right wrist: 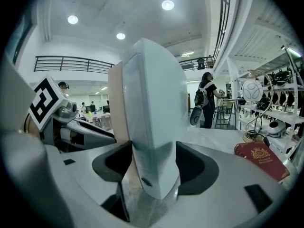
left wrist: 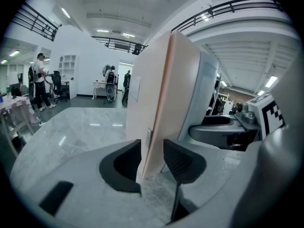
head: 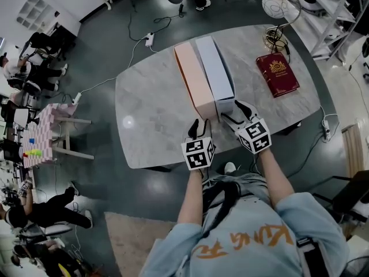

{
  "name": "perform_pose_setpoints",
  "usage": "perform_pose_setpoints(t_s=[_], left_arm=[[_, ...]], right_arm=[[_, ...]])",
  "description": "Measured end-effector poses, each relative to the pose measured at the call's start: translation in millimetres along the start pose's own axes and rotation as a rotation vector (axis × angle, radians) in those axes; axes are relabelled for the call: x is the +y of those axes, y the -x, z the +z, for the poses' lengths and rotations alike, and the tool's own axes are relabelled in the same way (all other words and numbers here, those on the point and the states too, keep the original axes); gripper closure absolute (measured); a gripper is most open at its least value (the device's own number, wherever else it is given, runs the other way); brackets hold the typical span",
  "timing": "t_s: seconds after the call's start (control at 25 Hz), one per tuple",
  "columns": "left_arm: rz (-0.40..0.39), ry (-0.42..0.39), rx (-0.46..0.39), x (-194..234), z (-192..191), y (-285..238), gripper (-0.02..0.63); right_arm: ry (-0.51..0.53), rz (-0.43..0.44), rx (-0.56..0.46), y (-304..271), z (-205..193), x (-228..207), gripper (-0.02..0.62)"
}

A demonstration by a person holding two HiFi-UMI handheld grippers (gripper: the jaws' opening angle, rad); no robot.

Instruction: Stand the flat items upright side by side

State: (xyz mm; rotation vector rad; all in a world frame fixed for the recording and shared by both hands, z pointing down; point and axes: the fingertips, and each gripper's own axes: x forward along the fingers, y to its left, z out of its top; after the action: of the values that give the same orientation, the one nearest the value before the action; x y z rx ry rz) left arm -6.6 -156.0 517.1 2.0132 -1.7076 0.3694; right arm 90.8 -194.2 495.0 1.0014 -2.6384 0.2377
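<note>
Both tongs closed on upright boxes
My left tongs (head: 200, 123) (left wrist: 152, 158) pinch the near end of the peach box (head: 195, 79) (left wrist: 166, 89), my right tongs (head: 236, 112) (right wrist: 152, 167) that of the pale blue box (head: 214, 68) (right wrist: 156, 103); the boxes stand touching on the bench (head: 150, 114).

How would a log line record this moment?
left tongs: shut on upright peach flat box | right tongs: shut on upright pale-blue flat box | boxes: side by side | dark-red book: flat

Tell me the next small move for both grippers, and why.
Probably open both grippers and draw them back. The pink box and the pale blue box already stand upright, side by side, on the table; the left gripper and right gripper each clasp one's near end.
</note>
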Motion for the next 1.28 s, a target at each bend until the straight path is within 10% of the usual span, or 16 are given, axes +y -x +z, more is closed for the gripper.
perform_pose_setpoints(t_s=[0.44,0.8,1.28], left_arm=[[0.084,0.075,-0.182,12,29,30,0.592],[-0.016,0.035,-0.252,-14,54,48,0.594],[-0.037,-0.056,-0.334,-22,81,86,0.594]], right_arm=[[-0.012,-0.027,-0.061,19,13,-1,0.415],[-0.09,-0.072,-0.148,43,28,-8,0.588],[-0.138,-0.024,-0.297,73,71,30,0.594]])
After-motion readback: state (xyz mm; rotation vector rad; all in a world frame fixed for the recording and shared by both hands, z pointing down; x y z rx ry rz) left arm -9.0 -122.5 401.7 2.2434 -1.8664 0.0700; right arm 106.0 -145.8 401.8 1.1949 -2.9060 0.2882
